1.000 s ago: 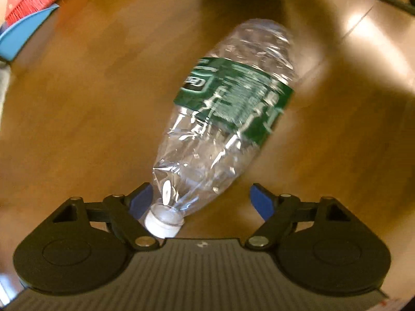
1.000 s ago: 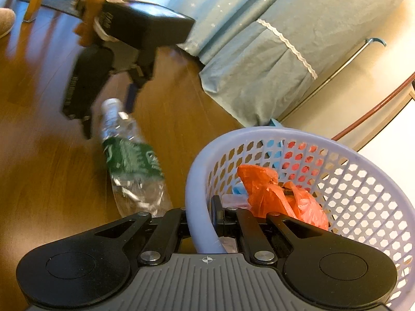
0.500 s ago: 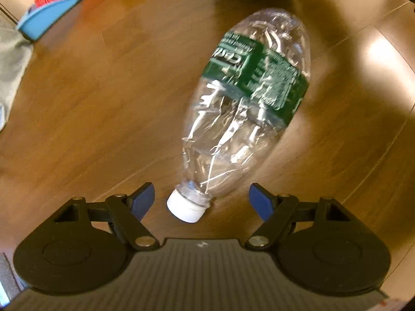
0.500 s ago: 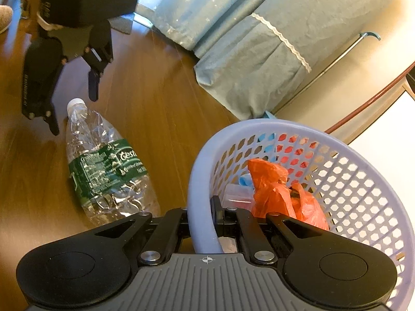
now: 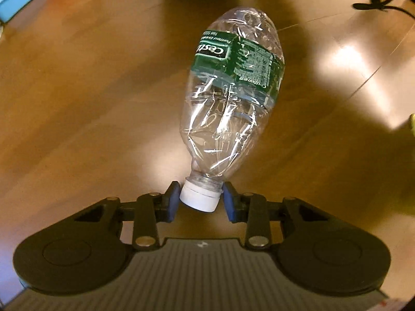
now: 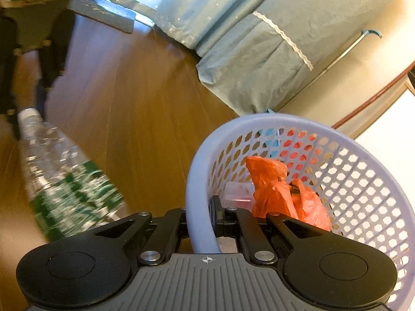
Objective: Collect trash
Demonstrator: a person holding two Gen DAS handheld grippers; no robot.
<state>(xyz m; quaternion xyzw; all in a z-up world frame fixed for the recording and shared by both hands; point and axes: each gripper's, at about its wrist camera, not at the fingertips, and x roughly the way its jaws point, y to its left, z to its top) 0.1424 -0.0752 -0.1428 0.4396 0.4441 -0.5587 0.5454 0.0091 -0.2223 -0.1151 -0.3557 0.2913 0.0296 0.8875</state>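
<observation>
Pinching white cap [image 5: 199, 199] of crushed green-label water bottle [image 5: 230, 98] w/ left gripper [image 5: 200, 200], body over wood floor [image 5: 77, 90]. Clamped on lavender basket [image 6: 306, 181] rim w/ right gripper [image 6: 201, 215]; orange plastic bag [image 6: 282, 189] inside.

Crinkled clear plastic bottle [image 5: 228, 103], glossy wood floor [image 5: 90, 90], seemingly matt plastic basket [image 6: 197, 181].

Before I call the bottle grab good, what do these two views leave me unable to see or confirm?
- Left wrist view: the left gripper closes on the bottle at its white cap; whether it is clear of the floor is unclear.
- Right wrist view: the bottle is motion-blurred, label unreadable.
- Right wrist view: the right gripper clamps the basket rim; the orange bag hides whatever lies beneath.
</observation>
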